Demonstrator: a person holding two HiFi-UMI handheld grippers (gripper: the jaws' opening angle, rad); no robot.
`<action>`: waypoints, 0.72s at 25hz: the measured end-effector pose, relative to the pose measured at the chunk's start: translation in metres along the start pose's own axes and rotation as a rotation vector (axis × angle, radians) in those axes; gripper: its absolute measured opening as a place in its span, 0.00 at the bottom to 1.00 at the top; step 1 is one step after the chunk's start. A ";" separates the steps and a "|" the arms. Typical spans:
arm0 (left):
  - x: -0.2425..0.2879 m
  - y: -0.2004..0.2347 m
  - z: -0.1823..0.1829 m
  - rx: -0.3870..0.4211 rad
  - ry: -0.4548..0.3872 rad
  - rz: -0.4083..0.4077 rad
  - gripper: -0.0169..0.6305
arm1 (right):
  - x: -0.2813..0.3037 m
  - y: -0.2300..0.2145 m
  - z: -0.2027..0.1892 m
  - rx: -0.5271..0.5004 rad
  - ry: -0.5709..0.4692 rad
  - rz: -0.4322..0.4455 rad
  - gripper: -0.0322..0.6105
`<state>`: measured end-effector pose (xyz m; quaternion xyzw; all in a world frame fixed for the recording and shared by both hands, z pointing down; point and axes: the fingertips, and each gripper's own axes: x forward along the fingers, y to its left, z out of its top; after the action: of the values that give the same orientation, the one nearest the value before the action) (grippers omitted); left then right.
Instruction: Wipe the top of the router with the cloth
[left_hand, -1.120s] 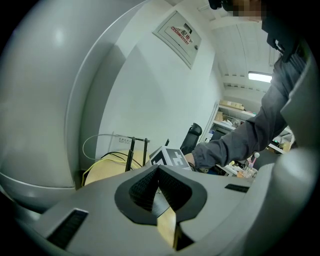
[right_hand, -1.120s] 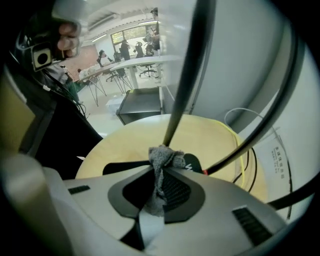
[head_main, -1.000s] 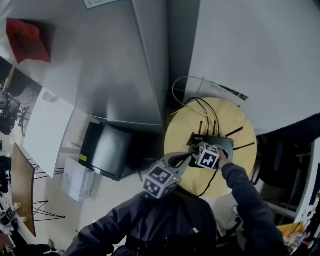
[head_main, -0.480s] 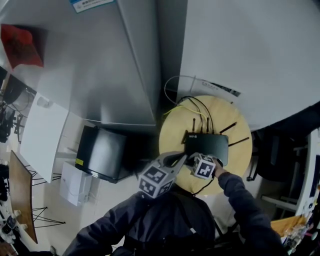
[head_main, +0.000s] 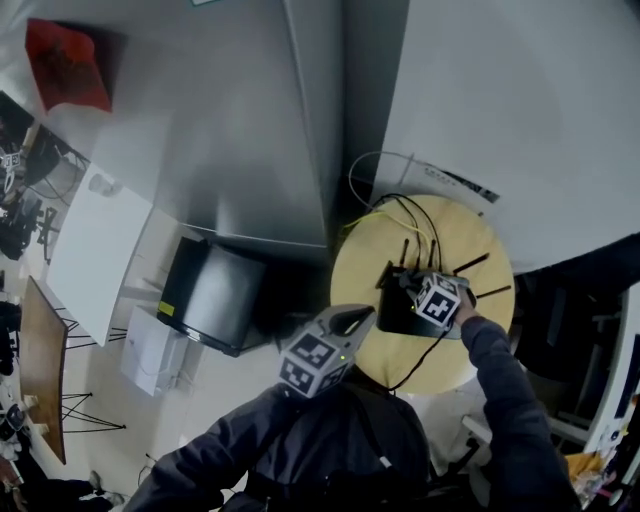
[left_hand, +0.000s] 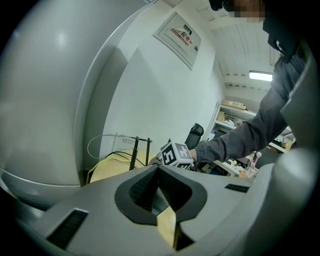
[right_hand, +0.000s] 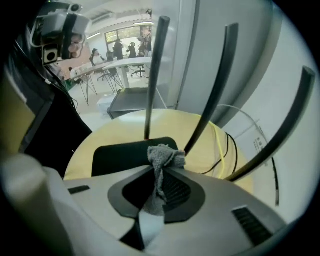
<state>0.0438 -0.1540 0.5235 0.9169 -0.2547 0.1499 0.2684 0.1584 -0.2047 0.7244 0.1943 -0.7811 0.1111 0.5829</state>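
A black router (head_main: 400, 313) with several upright antennas lies on a round wooden table (head_main: 380, 360). My right gripper (head_main: 424, 289) hovers over the router's right part, shut on a small grey cloth (right_hand: 165, 154). The bunched cloth hangs just past the fingertips above the router's black top (right_hand: 117, 152), close to the antennas (right_hand: 216, 85). My left gripper (head_main: 358, 320) is held at the table's front-left edge. In its own view the left gripper (left_hand: 158, 167) is shut with nothing in it, and the antennas (left_hand: 135, 150) and the right gripper's marker cube (left_hand: 175, 154) show beyond.
Yellow and black cables (head_main: 400, 215) trail from the router's back across the table to a curved white wall (head_main: 500, 110). A black box (head_main: 212, 298) sits on the floor to the left. An office chair (left_hand: 196, 134) stands beyond the table.
My right gripper with the cloth has slid from the router's front edge back and to the right, toward the antennas. The left gripper has stayed at the table's edge.
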 end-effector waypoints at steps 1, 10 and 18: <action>-0.001 0.001 0.000 -0.001 -0.001 0.005 0.03 | 0.001 -0.005 0.001 -0.016 0.006 -0.013 0.16; -0.006 0.002 -0.003 -0.013 0.000 0.016 0.03 | 0.007 0.019 -0.002 -0.079 0.033 0.084 0.16; 0.001 -0.010 -0.003 0.008 0.007 -0.029 0.03 | -0.010 0.091 -0.016 -0.165 0.029 0.139 0.16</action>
<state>0.0496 -0.1453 0.5225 0.9211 -0.2397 0.1501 0.2675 0.1350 -0.1146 0.7239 0.0893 -0.7907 0.0893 0.5990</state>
